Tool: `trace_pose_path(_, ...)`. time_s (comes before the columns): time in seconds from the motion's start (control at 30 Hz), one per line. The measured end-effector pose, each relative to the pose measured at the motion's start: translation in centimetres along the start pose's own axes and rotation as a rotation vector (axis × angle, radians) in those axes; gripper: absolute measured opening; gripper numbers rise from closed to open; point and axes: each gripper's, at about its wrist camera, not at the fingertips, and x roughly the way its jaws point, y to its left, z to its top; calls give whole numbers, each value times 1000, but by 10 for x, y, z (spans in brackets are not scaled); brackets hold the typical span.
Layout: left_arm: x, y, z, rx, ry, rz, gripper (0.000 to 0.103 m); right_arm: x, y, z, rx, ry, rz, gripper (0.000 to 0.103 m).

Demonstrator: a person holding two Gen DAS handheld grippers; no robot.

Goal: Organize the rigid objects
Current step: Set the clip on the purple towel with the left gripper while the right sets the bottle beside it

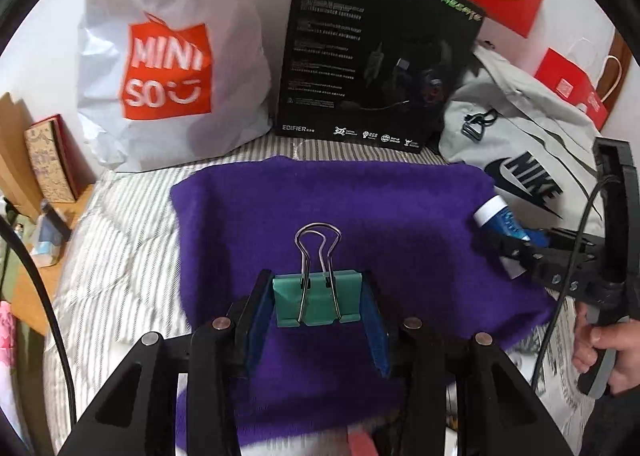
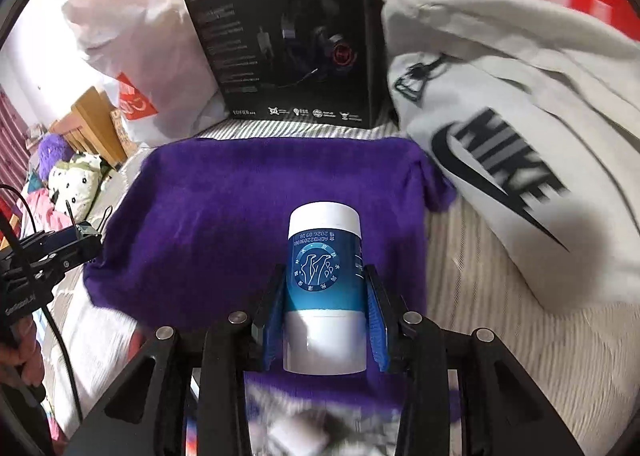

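A striped bed point(image 1: 120, 240) carries a purple towel point(image 1: 360, 208). Over the towel, your right gripper point(image 2: 325, 320) has its jaws pinching a blue-and-white tube point(image 2: 325, 280), and your left gripper point(image 1: 318, 304) has its jaws clamping a green binder clip point(image 1: 318, 298).

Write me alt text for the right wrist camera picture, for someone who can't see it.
The right hand-held gripper clamps a blue-and-white cylindrical bottle above a purple towel spread on a striped bed. Behind stand a black headset box, a white Nike bag and a white Miniso bag; the left hand-held gripper shows at the left edge.
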Motion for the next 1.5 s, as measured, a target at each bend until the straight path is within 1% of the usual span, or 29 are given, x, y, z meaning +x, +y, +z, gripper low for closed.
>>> trace_pose_path(0.1, 19, 1, 11, 7, 12, 9, 40, 25, 3, 16, -12, 21, -5, 37)
trace_pose_path(0.17, 31, 2, 17, 10, 39, 11, 40, 44, 5, 26, -19, 44, -20, 36)
trace_pose_path(0.27, 48, 3, 26, 16, 71, 4, 40, 63, 6, 35, -32, 64, -47, 37)
trace_pose_path(0.43, 74, 7, 34, 14, 119, 21, 40, 87, 3, 43, -20, 96, -63, 37)
trace_pose_path(0.57, 83, 6, 37, 23, 156, 23, 40, 91, 6, 44, -43, 102, -78, 37)
trace_pose_path(0.7, 85, 2, 37, 36, 159, 40, 40, 94, 8, 44, -59, 97, -82, 37)
trace_pose_path(0.93, 91, -8, 36, 79, 171, 87, 40, 95, 10, 44, -68, 102, -77, 38)
trace_pose_path(0.97, 91, -10, 34, 88, 171, 95, 41, 95, 9, 43, -66, 101, -68, 40)
trace_pose_path(1.03, 91, -12, 31, 99, 169, 101, 47, 96, 7, 43, -46, 99, -36, 45)
trace_pose_path(1.07, 91, -14, 29, 101, 169, 98, 53, 94, 5, 42, -37, 99, -24, 46)
trace_pose_path(1.1, 90, -14, 28, 103, 175, 100, 59, 90, 1, 41, -28, 101, -20, 46)
trace_pose_path(1.17, 90, -16, 25, 100, 191, 108, 67, 87, -1, 38, -12, 106, -19, 46)
trace_pose_path(1.2, 89, -16, 24, 98, 193, 109, 68, 85, -1, 37, -10, 111, -22, 46)
trace_pose_path(1.3, 84, -15, 17, 85, 188, 116, 69, 77, -1, 30, -10, 132, -34, 47)
trace_pose_path(1.37, 74, -12, 12, 62, 179, 109, 69, 66, 0, 25, -9, 127, -35, 47)
trace_pose_path(1.4, 66, -11, 9, 50, 164, 102, 69, 59, 1, 23, -8, 119, -34, 47)
trace_pose_path(1.5, 35, -7, -4, 25, 123, 90, 68, 32, 2, 16, 7, 88, -22, 52)
